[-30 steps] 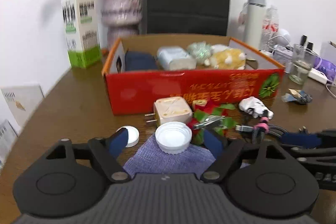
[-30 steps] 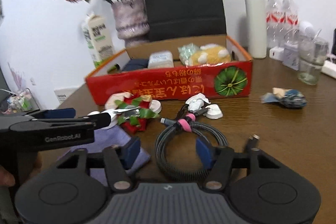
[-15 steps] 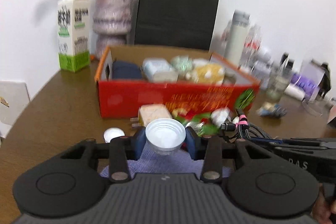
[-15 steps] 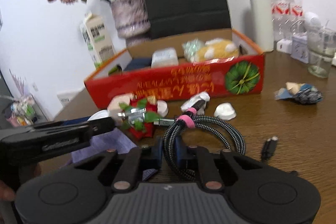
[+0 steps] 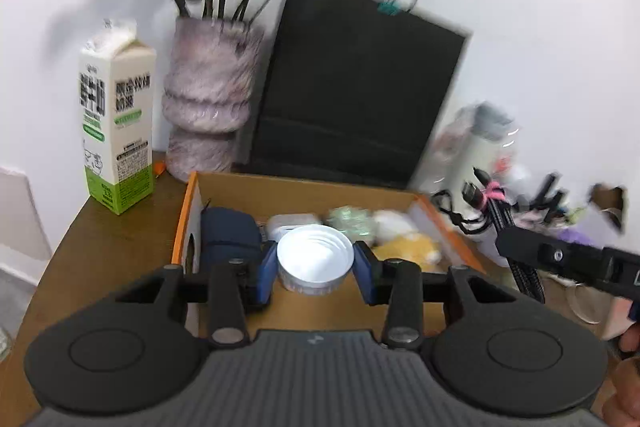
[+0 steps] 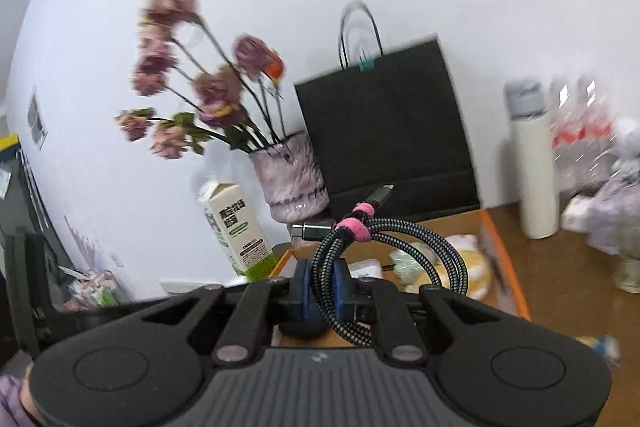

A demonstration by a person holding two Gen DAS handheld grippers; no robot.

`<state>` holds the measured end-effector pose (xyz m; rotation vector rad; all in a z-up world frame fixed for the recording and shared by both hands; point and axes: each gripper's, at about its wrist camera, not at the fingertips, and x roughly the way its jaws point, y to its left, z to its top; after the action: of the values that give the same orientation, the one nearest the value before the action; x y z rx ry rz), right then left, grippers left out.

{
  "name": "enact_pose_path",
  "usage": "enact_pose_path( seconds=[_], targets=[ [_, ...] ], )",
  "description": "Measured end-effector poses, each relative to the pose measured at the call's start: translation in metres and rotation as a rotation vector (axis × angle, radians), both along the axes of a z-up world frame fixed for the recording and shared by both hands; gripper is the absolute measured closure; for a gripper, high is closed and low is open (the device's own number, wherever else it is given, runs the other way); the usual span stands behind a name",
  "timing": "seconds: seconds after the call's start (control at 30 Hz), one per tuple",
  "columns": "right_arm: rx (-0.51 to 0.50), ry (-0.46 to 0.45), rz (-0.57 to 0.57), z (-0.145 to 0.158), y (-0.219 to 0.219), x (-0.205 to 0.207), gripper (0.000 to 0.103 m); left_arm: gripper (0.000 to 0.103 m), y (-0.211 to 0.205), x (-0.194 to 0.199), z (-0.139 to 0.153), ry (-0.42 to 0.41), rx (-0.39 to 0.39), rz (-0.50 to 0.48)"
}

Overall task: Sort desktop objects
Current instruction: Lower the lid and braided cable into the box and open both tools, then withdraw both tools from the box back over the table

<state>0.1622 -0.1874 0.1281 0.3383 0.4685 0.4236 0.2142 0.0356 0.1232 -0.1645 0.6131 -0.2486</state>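
My left gripper [image 5: 316, 263] is shut on a white round cap [image 5: 316, 257], open side up, held above the near edge of the open cardboard box [image 5: 188, 211]. In the box lie a navy pouch [image 5: 228, 231], a white pack, a green crumpled thing and a yellow plush toy [image 5: 408, 247]. My right gripper [image 6: 324, 287] is shut on a coiled black braided cable [image 6: 400, 239] with a pink tie [image 6: 354, 227], lifted in front of the box [image 6: 504, 267]. The left wrist view shows that cable [image 5: 496, 211] hanging beside the box's right wall.
Behind the box stand a milk carton [image 5: 116, 131], a mottled vase of flowers [image 5: 208, 107] and a black paper bag [image 5: 360, 99]. A white thermos [image 6: 532, 163] and water bottles [image 6: 580, 131] crowd the back right. Brown table [image 6: 568, 287] lies right of the box.
The left gripper closed on the white cap and the right one on the cable coil. Both rose off the table and moved toward the box.
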Motion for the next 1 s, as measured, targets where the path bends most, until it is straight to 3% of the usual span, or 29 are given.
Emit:
enact_pose_path(
  seconds=[0.1, 0.27, 0.43, 0.5, 0.57, 0.73, 0.83, 0.9, 1.0],
  targets=[
    [-0.061, 0.088, -0.004, -0.014, 0.016, 0.055, 0.092, 0.062, -0.012, 0.042, -0.024, 0.077, 0.080, 0.052],
    [-0.083, 0.248, -0.045, -0.059, 0.038, 0.118, 0.091, 0.061, -0.021, 0.079, -0.054, 0.146, 0.095, 0.074],
    [-0.195, 0.310, -0.093, -0.081, 0.057, 0.144, 0.085, 0.043, -0.015, 0.084, -0.061, 0.153, 0.101, 0.096],
    [-0.185, 0.320, -0.095, -0.074, 0.052, 0.142, 0.075, 0.038, -0.009, 0.081, -0.056, 0.147, 0.085, 0.084],
    [-0.129, 0.260, -0.090, -0.059, 0.042, 0.132, 0.062, 0.030, -0.006, 0.075, -0.049, 0.132, 0.097, 0.086],
    [-0.178, 0.193, -0.126, -0.035, 0.032, 0.100, 0.057, 0.017, 0.000, 0.040, -0.031, 0.141, 0.068, 0.090],
    [-0.220, 0.157, -0.153, -0.035, 0.022, 0.068, 0.045, 0.006, 0.004, 0.009, -0.022, 0.085, 0.047, 0.080],
    [-0.210, 0.158, -0.166, -0.040, 0.010, 0.048, 0.038, 0.004, 0.003, -0.013, -0.018, 0.040, 0.065, 0.075],
    [-0.151, 0.191, -0.164, -0.053, -0.008, 0.014, 0.037, 0.001, 0.000, -0.049, -0.017, -0.019, 0.131, 0.099]
  ],
)
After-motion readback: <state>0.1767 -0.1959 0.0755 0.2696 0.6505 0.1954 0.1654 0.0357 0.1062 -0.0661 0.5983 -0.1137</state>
